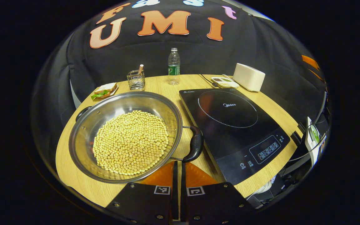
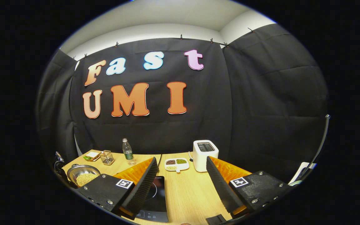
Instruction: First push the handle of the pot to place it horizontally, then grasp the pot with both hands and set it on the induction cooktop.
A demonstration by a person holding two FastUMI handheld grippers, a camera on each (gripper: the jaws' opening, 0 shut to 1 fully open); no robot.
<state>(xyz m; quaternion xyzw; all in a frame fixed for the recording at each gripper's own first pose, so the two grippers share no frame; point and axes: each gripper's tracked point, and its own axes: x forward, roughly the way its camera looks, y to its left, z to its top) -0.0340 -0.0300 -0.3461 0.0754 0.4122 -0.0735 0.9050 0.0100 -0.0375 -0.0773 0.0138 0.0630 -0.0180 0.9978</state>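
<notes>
Closed almost to touching, the fingers of the left gripper [image 1: 177,170] are held with only a thin slit between them, nothing clamped, their tips just below the pot's near handle [image 1: 195,144]. That handle is seen at the pot's side facing the induction cooktop [image 1: 234,131]; the far handle [image 1: 82,113] is seen on the opposite rim. The pot [image 1: 125,136] is filled with soybeans [image 1: 131,142] and is set on the table [image 1: 73,175] just beside the cooktop's edge, without touching it as far as can be judged.

In the right gripper view, the right gripper [image 2: 180,184] is held wide open and empty, raised over the table with the cooktop [image 2: 155,200] under its one finger.

A spill is judged the main risk: the beans are heaped loosely in a shallow bowl, so a sharp push on the handle or an uneven two-handed lift could tip them out. A push toward the cooktop could also be stopped by the cooktop's raised edge, since little room is left between handle and cooktop.

Beyond the pot, open tabletop is left toward the mesh holder [image 1: 136,80] and bottle [image 1: 173,67]; the table's rim is close on the pot's far-handle side. The toaster [image 1: 248,77] and sectioned dish [image 1: 224,82] are kept well apart behind the cooktop.
</notes>
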